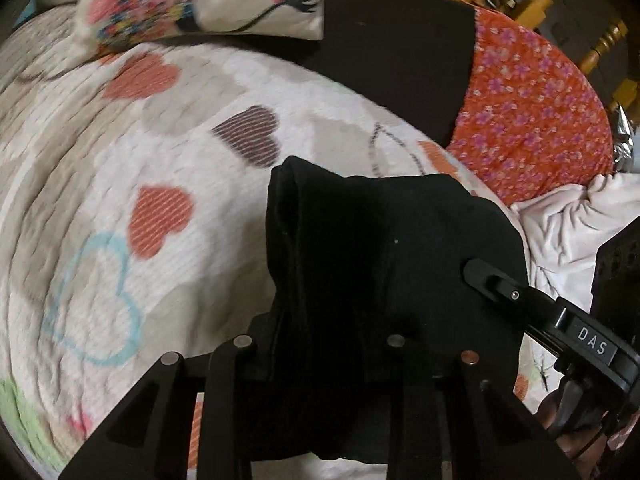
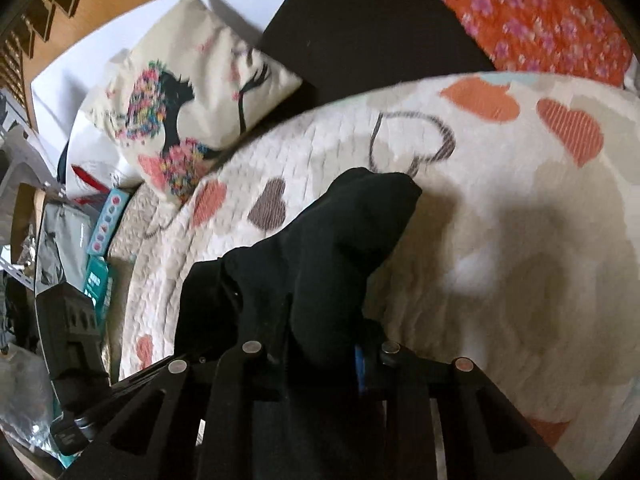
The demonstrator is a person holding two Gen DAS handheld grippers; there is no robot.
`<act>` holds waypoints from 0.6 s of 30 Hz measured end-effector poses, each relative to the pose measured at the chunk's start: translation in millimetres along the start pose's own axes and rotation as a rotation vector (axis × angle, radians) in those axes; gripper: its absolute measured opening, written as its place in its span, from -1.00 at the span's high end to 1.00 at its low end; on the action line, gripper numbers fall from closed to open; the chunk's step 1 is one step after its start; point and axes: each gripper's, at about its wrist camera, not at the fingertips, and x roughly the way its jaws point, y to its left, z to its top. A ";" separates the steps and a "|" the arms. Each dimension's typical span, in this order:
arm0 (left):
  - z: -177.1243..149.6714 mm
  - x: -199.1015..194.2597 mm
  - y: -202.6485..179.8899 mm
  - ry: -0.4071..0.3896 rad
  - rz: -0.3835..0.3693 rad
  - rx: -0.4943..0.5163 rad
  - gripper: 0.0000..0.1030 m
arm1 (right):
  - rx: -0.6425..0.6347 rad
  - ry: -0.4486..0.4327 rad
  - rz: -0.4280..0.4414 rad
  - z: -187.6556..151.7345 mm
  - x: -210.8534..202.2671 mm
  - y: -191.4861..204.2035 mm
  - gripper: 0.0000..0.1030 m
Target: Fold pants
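Black knit pants [image 1: 360, 248] are hanging bunched between the jaws of the left gripper [image 1: 320, 344], and the right gripper [image 2: 320, 344] is pinching another bunch of the same cloth [image 2: 320, 248]; both are narrowed down onto fabric, nothing else between the fingers. Cloth is draping over and ahead of each tool, lifted clear of the quilt [image 1: 120, 200] directly below, with the rest trailing down out of view. In the left wrist view the right tool's finger [image 1: 496, 280] is sitting just beside the cloth's right edge, so the two grips are close together. Judging handling: light, fully limp, zero stiffness, so it is sagging wherever unsupported and going to fold along any line between the grips. Not fragile, probably not slippery on the pads, but thick bunches could creep out. Better hold points look like flat edge corners, waistband or hem, spread well apart; which edge is being held now I cannot tell. Pillow [image 2: 192, 112] is lying ahead-left of the right tool, well clear.
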 end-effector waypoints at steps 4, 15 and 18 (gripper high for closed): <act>18.3 19.3 -24.1 0.011 -0.006 0.048 0.47 | 0.041 -0.028 -0.021 17.4 -7.7 -24.7 0.51; 43.8 81.4 -46.4 0.074 0.015 0.118 0.45 | 0.103 -0.026 -0.093 44.0 11.1 -76.4 0.51; 44.4 87.2 -42.5 0.077 0.012 0.119 0.45 | 0.110 -0.016 -0.096 45.4 19.4 -83.9 0.51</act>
